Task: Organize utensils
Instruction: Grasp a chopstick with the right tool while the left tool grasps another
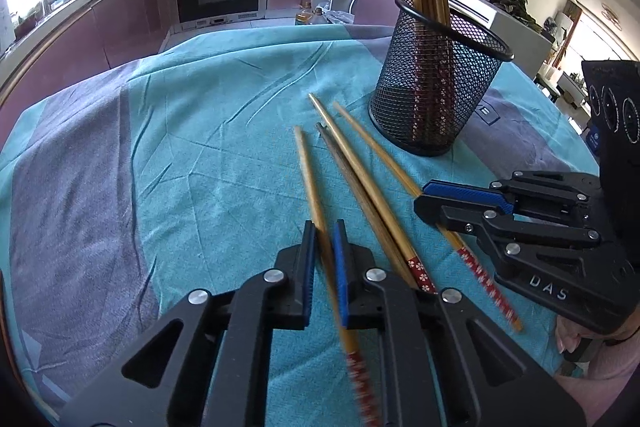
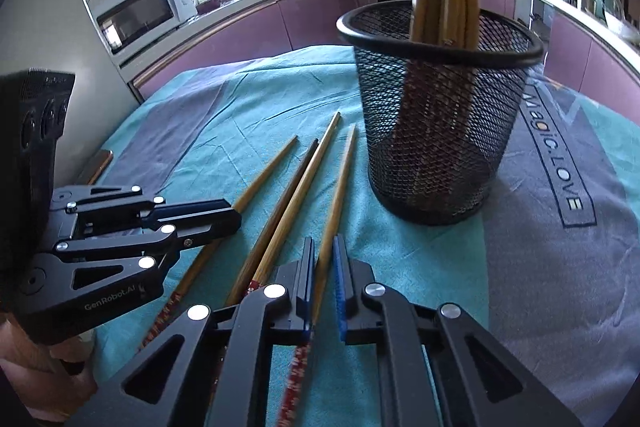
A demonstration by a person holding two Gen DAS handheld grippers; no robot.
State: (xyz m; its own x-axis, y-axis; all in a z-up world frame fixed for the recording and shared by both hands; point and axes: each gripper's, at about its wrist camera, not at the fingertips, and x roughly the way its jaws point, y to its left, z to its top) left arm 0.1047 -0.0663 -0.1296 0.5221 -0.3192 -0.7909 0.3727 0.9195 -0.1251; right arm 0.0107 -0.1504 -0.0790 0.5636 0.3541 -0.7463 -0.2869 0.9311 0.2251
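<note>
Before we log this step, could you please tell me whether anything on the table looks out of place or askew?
Yes: four chopsticks lie loose and fanned out on the teal cloth beside the mesh holder, where the others stand upright. Each hand-held gripper, left and right, is shut on an outer one; nothing looks spilled or broken.

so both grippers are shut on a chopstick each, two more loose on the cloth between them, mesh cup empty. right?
Not quite: the mesh cup is not empty; the right wrist view shows several chopsticks standing in it. The rest holds: left gripper and right gripper each clamp one, two lie loose between them.
</note>
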